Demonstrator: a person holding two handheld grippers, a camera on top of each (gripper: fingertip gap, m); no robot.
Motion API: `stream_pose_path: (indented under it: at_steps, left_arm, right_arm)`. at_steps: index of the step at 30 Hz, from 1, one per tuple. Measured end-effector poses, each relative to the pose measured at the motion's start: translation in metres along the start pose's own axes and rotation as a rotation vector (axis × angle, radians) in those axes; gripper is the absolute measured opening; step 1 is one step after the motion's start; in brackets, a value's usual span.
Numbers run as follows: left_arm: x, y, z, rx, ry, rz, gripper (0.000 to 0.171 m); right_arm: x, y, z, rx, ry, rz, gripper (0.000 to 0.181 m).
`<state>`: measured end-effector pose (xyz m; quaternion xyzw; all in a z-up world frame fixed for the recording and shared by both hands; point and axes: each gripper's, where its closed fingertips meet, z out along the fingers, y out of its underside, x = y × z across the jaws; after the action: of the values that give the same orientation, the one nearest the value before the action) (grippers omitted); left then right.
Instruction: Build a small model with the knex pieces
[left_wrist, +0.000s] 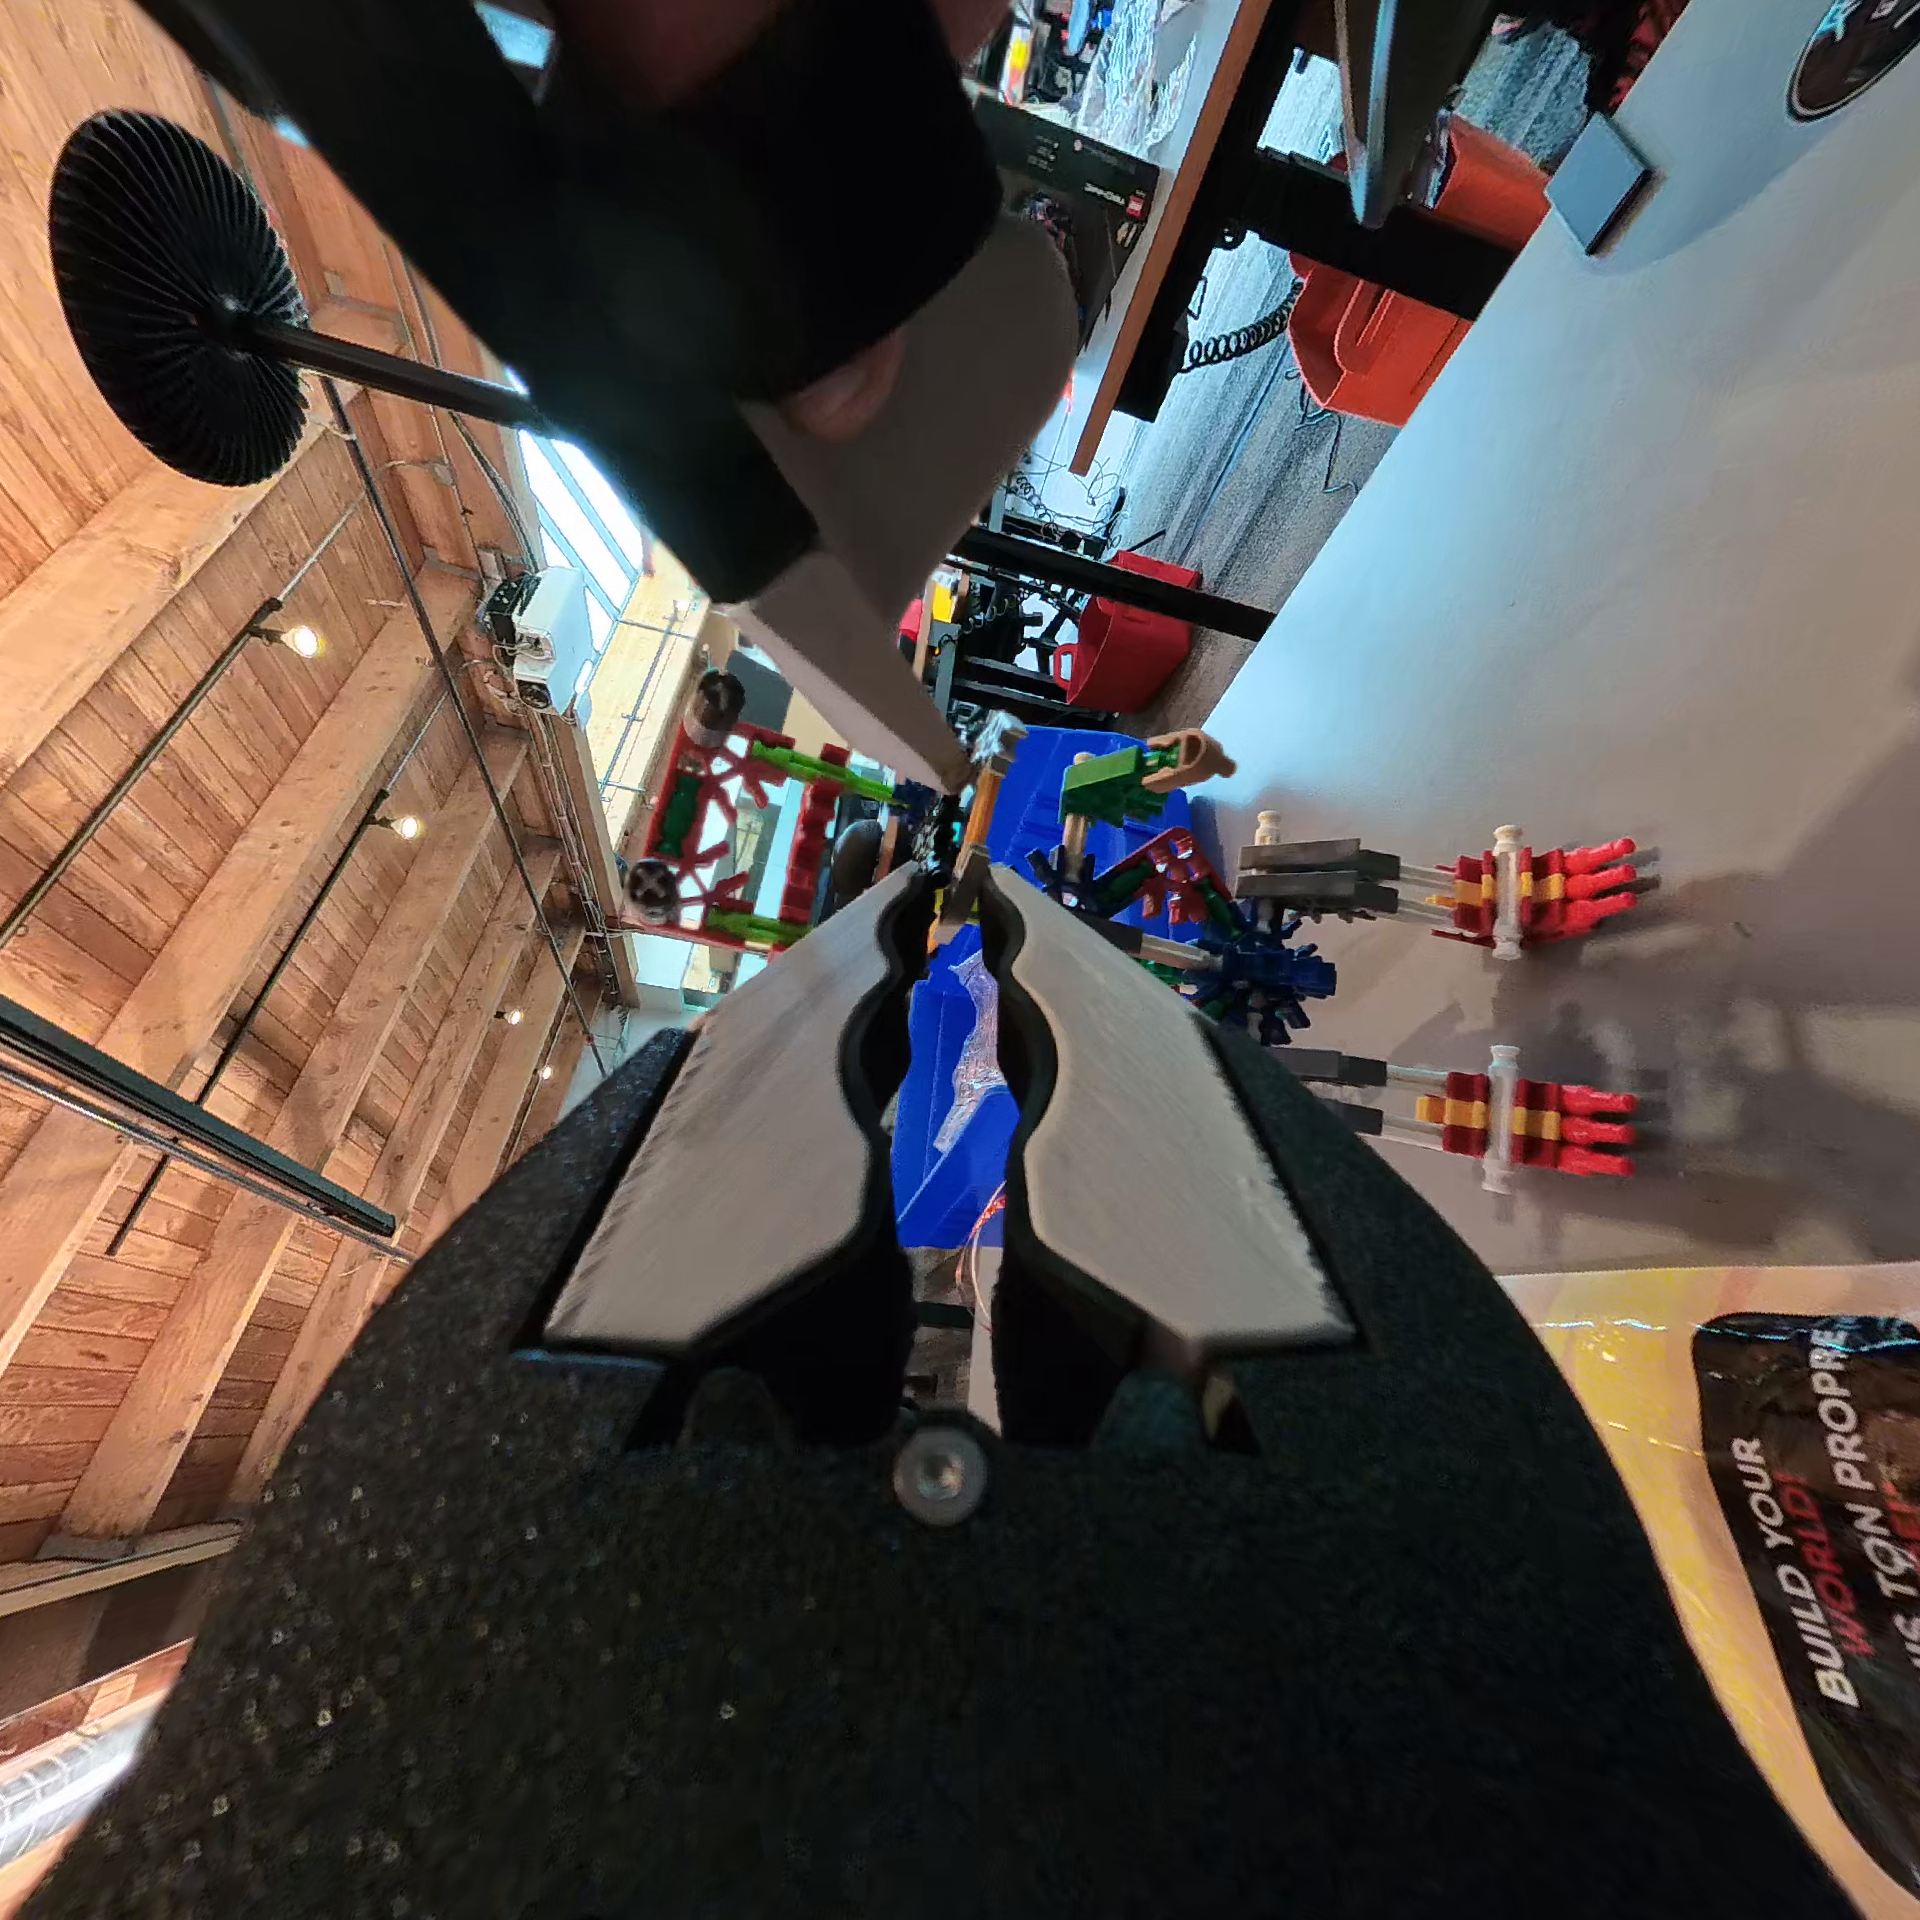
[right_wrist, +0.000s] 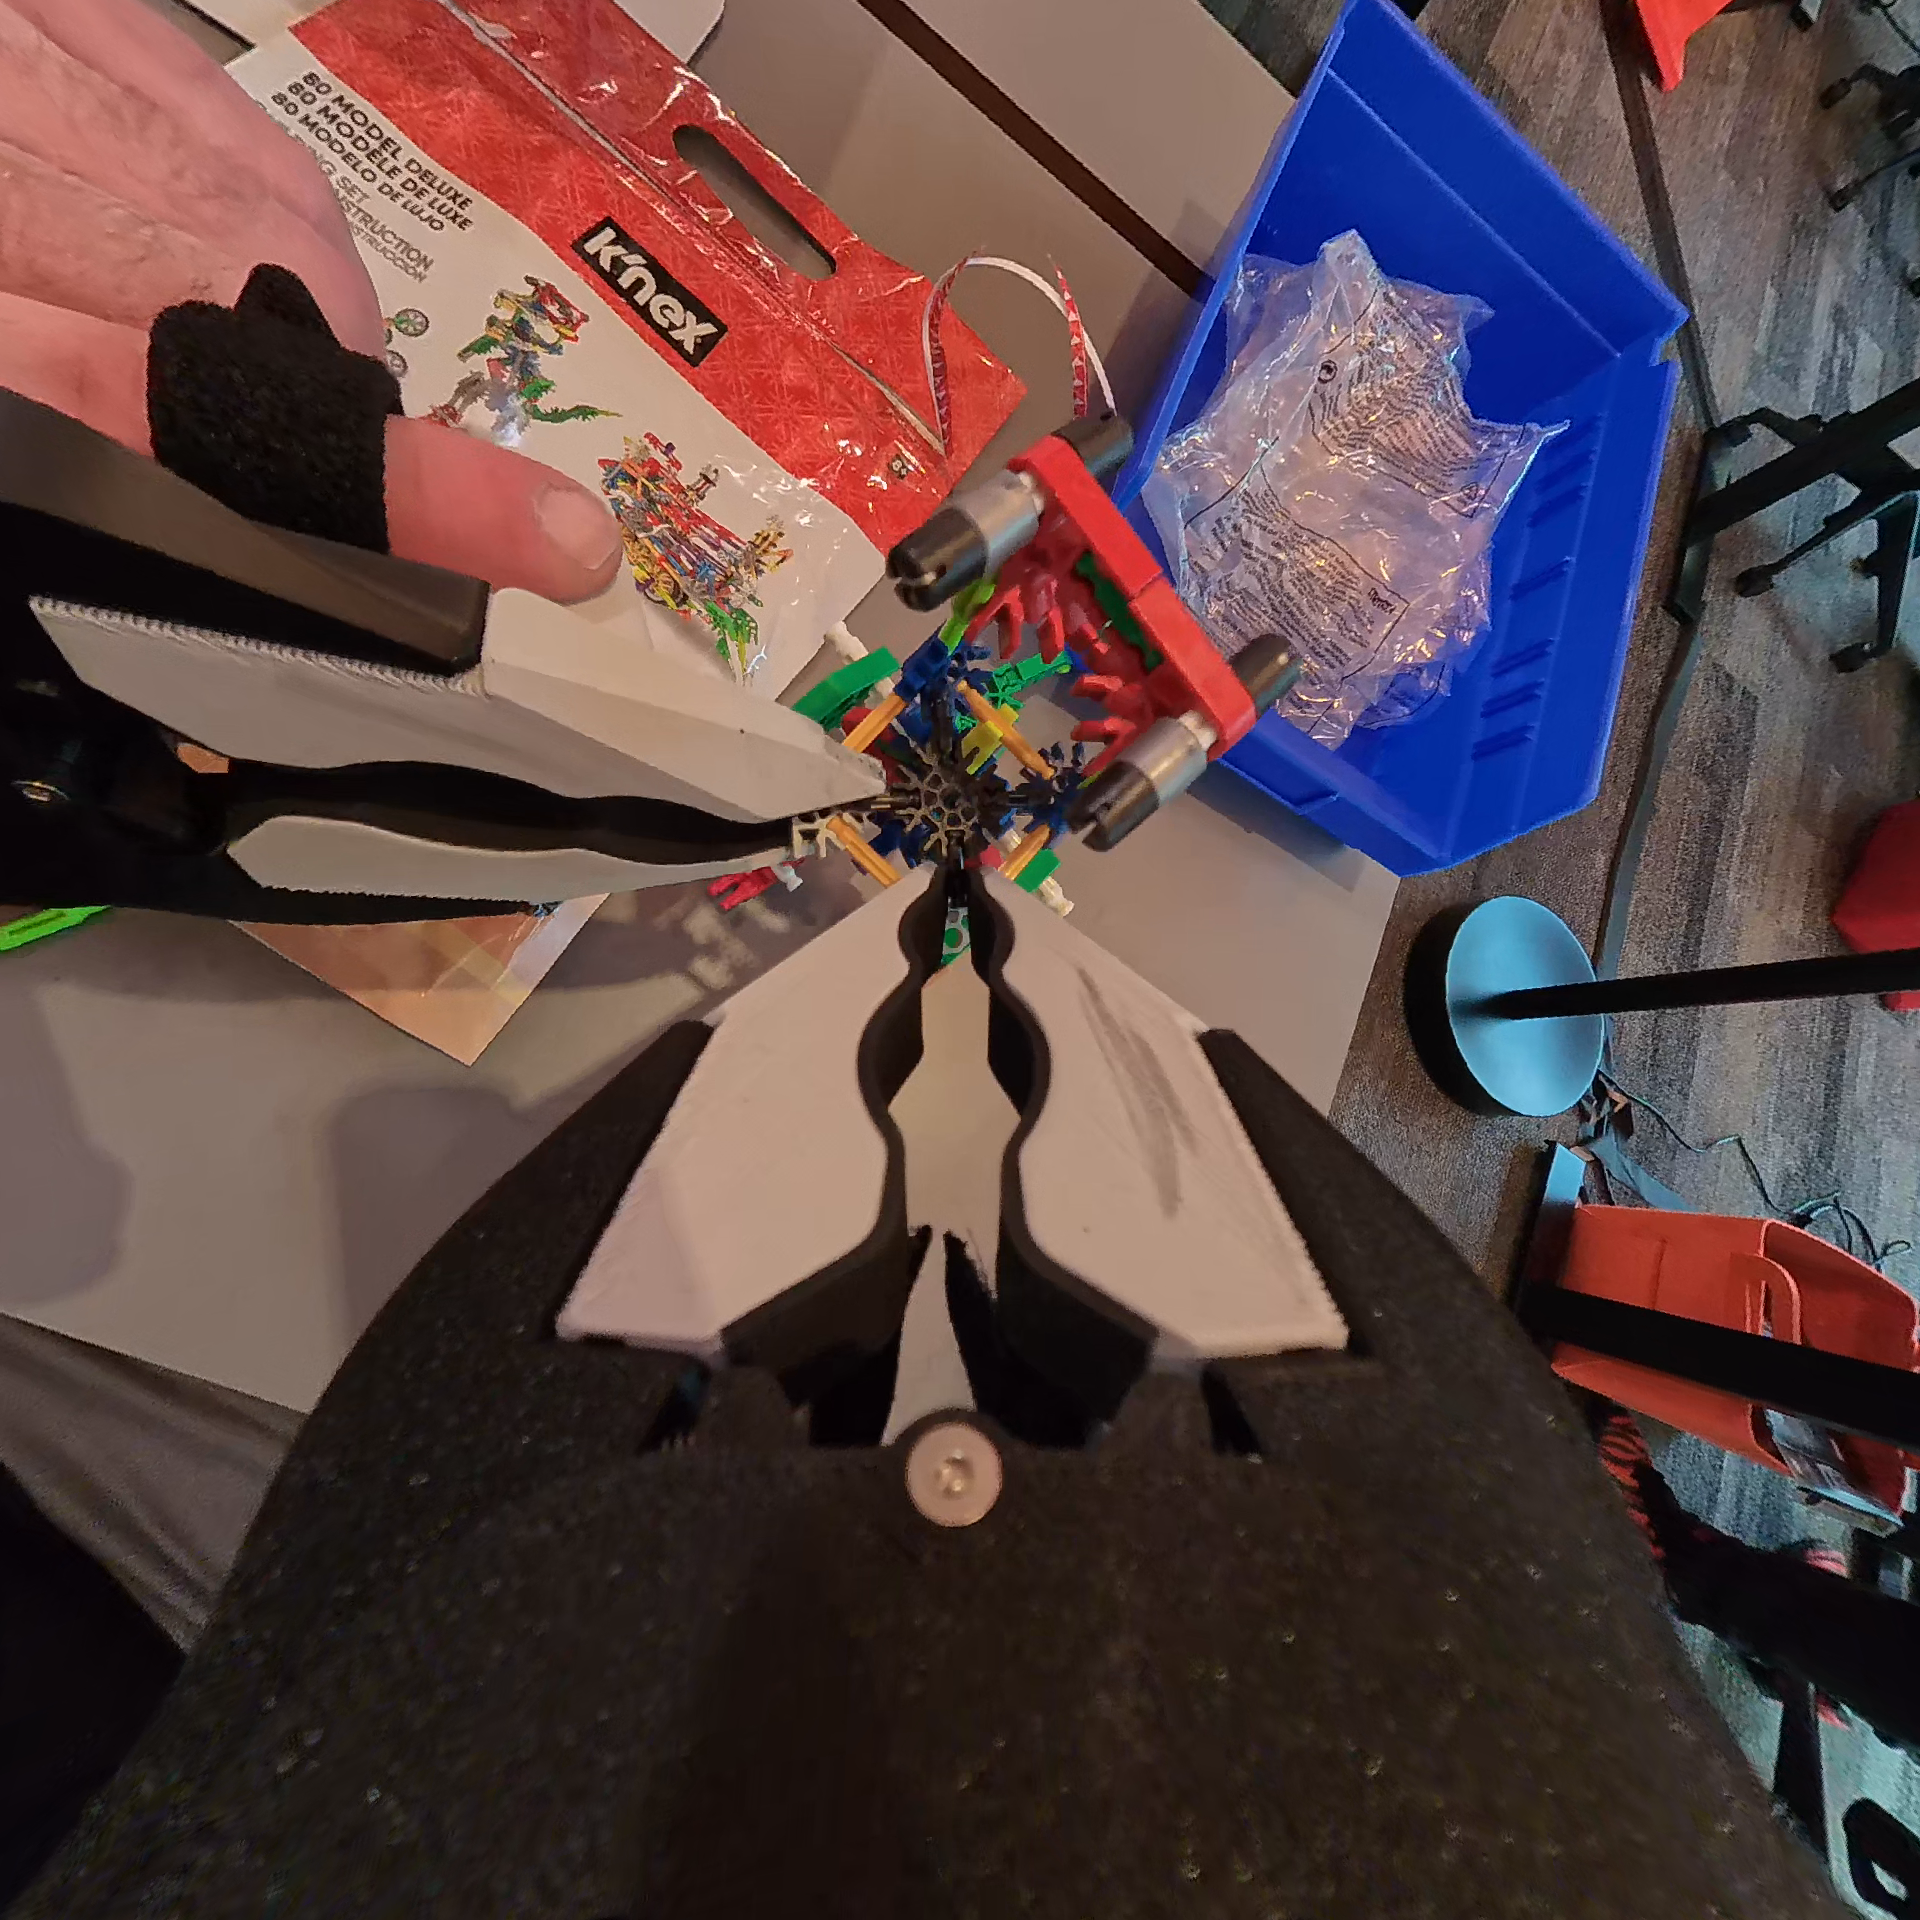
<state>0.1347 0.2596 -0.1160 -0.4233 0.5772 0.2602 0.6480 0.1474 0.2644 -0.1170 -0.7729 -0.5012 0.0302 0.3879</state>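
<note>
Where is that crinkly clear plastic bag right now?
In the right wrist view, upper right: the clear plastic bag lies inside the blue bin, just beyond the red-framed toy model.

One rod-and-connector model; one blue bin, holding one clear plastic bag. One printed toy box. Two red-tipped model legs.

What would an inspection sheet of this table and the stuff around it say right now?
Surface: grey table, partly covered.
Job's things: rod-and-connector toy model, held above the table.
Clutter: blue bin holding a clear plastic bag; toy box.
Grippers: left gripper and right gripper, both with jaws closed on the model.
Cables: coiled black cord on the floor.
Surroundings: carpet, orange crates, a stand with a round base, wooden ceiling.
</note>
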Motion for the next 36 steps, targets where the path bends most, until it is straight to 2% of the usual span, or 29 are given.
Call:
stream_pose_path:
  at_steps: [4, 6, 9, 12, 19, 24, 27, 36]
  left_arm:
    - [-0.001, -0.001, 0.0, 0.003, -0.002, -0.007, 0.006]
    - [-0.002, -0.001, -0.001, 0.008, 0.0, -0.018, 0.006]
    - [-0.002, 0.0, -0.001, 0.008, 0.008, -0.034, 0.006]
    - [-0.003, 0.001, -0.001, 0.012, 0.016, -0.058, 0.006]
    - [-0.005, 0.003, -0.001, 0.022, 0.035, -0.113, 0.005]
    - [-0.005, 0.002, -0.002, 0.036, 0.044, -0.139, 0.005]
    - [-0.005, 0.002, -0.002, 0.041, 0.048, -0.153, 0.006]
    - [-0.006, 0.004, -0.002, 0.043, 0.062, -0.192, 0.007]
  right_arm:
    - [0.0, -0.001, -0.005, 0.031, -0.01, -0.03, 0.006]
    - [-0.005, -0.003, -0.008, 0.052, -0.017, -0.12, 0.008]
    - [-0.016, -0.006, -0.01, 0.1, -0.01, -0.313, 0.027]
    - [-0.016, -0.006, -0.009, 0.13, 0.029, -0.419, 0.035]
    - [-0.011, -0.002, -0.002, 0.245, 0.197, -0.649, 0.035]
    - [-0.002, -0.001, 0.006, 0.29, 0.244, -0.649, 0.03]
    - [0.0, -0.004, 0.006, 0.323, 0.28, -0.657, 0.015]
    - [0.003, -0.008, 0.007, 0.337, 0.352, -0.7, 0.011]
